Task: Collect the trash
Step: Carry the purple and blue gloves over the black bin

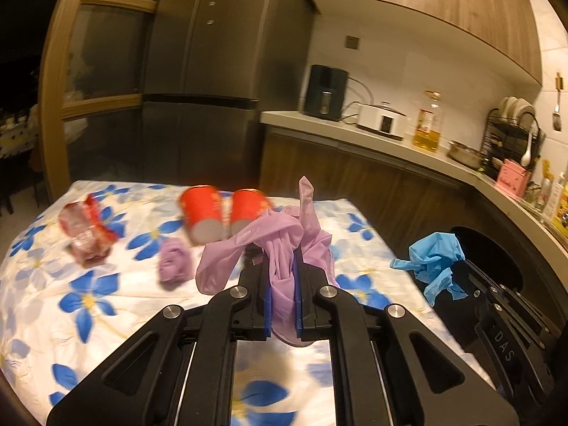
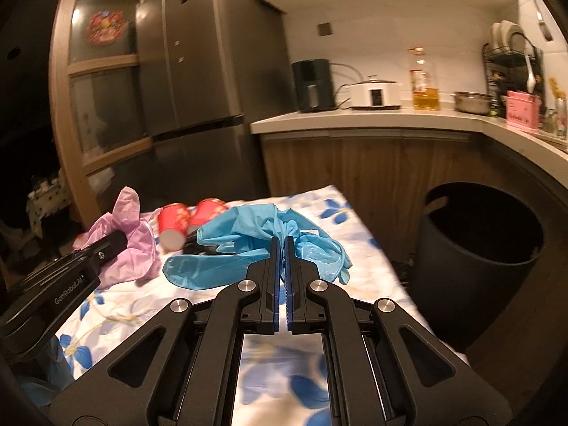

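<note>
My left gripper [image 1: 282,259] is shut on a purple glove [image 1: 280,241], held above the flowered tablecloth [image 1: 88,305]. My right gripper [image 2: 282,245] is shut on a blue glove [image 2: 248,234] that drapes to both sides of its fingers. Seen from the left wrist, the right gripper [image 1: 458,269] and its blue glove [image 1: 433,262] hang in front of the dark trash bin [image 1: 497,255]. From the right wrist, the left gripper [image 2: 117,245] with the purple glove [image 2: 131,248] is at the left, and the bin [image 2: 475,248] stands open beside the table on the right.
On the tablecloth lie two red paper cups [image 1: 220,213], a crumpled purple wad [image 1: 174,262] and a red-and-clear wrapper [image 1: 85,230]. Behind stand a dark fridge [image 1: 198,71] and a counter [image 1: 390,142] with appliances, an oil bottle and a dish rack.
</note>
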Motion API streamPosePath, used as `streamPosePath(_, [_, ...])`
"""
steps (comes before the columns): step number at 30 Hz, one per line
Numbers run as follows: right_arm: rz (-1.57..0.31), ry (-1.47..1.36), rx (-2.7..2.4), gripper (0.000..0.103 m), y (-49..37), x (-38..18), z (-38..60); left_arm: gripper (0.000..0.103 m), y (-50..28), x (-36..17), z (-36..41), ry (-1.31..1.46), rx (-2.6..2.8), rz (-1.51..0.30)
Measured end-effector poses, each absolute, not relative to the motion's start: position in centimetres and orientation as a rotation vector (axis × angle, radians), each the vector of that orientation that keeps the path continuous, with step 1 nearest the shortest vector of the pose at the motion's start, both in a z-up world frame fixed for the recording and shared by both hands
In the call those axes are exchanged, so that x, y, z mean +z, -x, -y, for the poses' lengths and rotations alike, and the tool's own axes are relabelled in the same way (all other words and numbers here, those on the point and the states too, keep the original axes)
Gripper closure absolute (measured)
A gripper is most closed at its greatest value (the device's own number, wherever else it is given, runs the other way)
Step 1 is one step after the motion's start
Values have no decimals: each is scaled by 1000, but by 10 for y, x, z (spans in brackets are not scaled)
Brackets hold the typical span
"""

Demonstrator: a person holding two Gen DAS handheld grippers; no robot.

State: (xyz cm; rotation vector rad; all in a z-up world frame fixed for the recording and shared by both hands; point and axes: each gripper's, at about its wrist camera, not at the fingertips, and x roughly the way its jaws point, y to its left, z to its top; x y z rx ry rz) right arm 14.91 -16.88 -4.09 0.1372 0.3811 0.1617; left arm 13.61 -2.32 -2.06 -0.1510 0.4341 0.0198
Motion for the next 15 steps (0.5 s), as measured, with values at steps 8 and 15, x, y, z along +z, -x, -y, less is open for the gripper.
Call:
streamPosePath(8, [-338, -184, 49, 101, -144, -34, 226, 94, -155, -10, 84, 106, -95, -414])
streamPosePath(15, [-299, -223, -60, 101, -143, -29, 280, 95, -170, -3, 142, 55, -203, -396])
